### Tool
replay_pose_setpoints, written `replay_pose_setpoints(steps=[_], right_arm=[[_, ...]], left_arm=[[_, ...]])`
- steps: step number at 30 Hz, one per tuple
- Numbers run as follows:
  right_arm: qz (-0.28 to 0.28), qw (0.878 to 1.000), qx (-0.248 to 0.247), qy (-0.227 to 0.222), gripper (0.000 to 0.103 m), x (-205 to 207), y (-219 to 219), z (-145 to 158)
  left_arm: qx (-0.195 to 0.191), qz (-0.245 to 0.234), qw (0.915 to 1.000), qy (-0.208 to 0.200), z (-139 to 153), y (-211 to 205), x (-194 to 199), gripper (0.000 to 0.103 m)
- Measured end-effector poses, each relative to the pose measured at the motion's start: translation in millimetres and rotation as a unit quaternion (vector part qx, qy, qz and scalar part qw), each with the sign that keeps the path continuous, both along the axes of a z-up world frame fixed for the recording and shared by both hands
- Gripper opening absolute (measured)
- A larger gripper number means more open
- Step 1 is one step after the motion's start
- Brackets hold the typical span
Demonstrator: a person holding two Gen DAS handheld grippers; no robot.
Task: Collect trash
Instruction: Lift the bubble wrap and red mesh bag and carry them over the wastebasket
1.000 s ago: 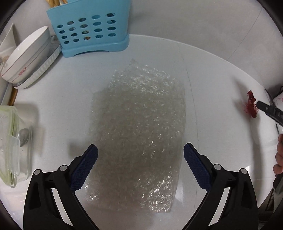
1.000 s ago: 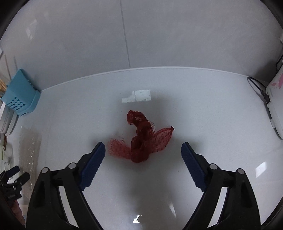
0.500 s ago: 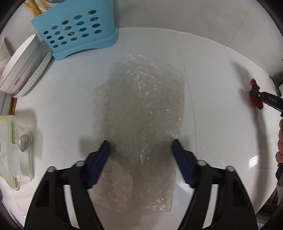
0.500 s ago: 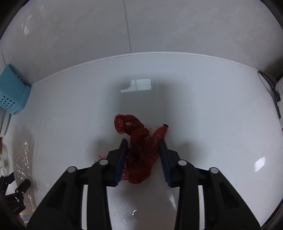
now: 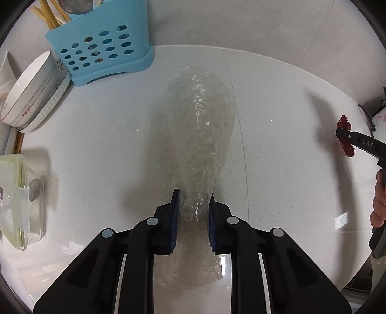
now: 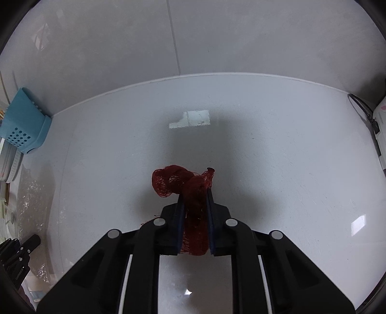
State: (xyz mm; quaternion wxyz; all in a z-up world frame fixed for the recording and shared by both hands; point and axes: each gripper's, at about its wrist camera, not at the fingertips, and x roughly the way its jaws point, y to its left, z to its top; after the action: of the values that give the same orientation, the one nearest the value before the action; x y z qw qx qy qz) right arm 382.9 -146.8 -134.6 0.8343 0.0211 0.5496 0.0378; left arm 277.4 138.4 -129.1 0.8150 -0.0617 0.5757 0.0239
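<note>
At the far left of the left wrist view, a clear lidded container [image 5: 17,200] with a green rim is sitting partly cut off by the frame edge, with a spoon [image 5: 33,189] showing dimly through its wall. Behind it, stacked white bowls [image 5: 31,94] are leaning on edge, and the top one is showing the red word "PERFECT". A blue perforated utensil holder [image 5: 101,48] is standing beside them with chopsticks [image 5: 48,17] sticking out of its top.

The left gripper [image 5: 193,212] is clamping a sheet of clear bubble wrap [image 5: 202,125], its jaws drawn in close with only the bunched plastic between the blue pads. The wrap is gathering into a narrow ridge at the jaws and spreading forward over the white tabletop [image 5: 96,145]; whether its far end is touching the surface is hard to make out.

The right gripper [image 6: 195,212] is pinching a wad of red mesh netting [image 6: 190,190], its jaws nearly closed on it. A loop of the netting is bulging out ahead and to the left of the jaws, above the tabletop. From the left wrist view, letters reading "DAS" are showing on that gripper's side, and the person's right hand [image 5: 378,200] is cut off at the frame edge.
</note>
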Motion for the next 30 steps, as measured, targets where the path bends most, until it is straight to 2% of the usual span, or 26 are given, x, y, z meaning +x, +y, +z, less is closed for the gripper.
replay_pose_setpoints(steps=[6, 13, 30], right_arm=[[0.011, 1.0, 0.002, -0.022, 0.014, -26, 2, 19], [0.017, 0.999, 0.004, -0.04, 0.014, -62, -4, 39], [0.011, 0.997, 0.022, -0.069, 0.014, -141, -49, 75]], left_arm=[[-0.012, -0.002, 0.9997, -0.019, 15, -4, -17, 0.019], [-0.01, -0.01, 0.9992, -0.038, 35, -23, -33, 0.019], [-0.012, -0.022, 0.9981, -0.057, 57, -69, -73, 0.019]])
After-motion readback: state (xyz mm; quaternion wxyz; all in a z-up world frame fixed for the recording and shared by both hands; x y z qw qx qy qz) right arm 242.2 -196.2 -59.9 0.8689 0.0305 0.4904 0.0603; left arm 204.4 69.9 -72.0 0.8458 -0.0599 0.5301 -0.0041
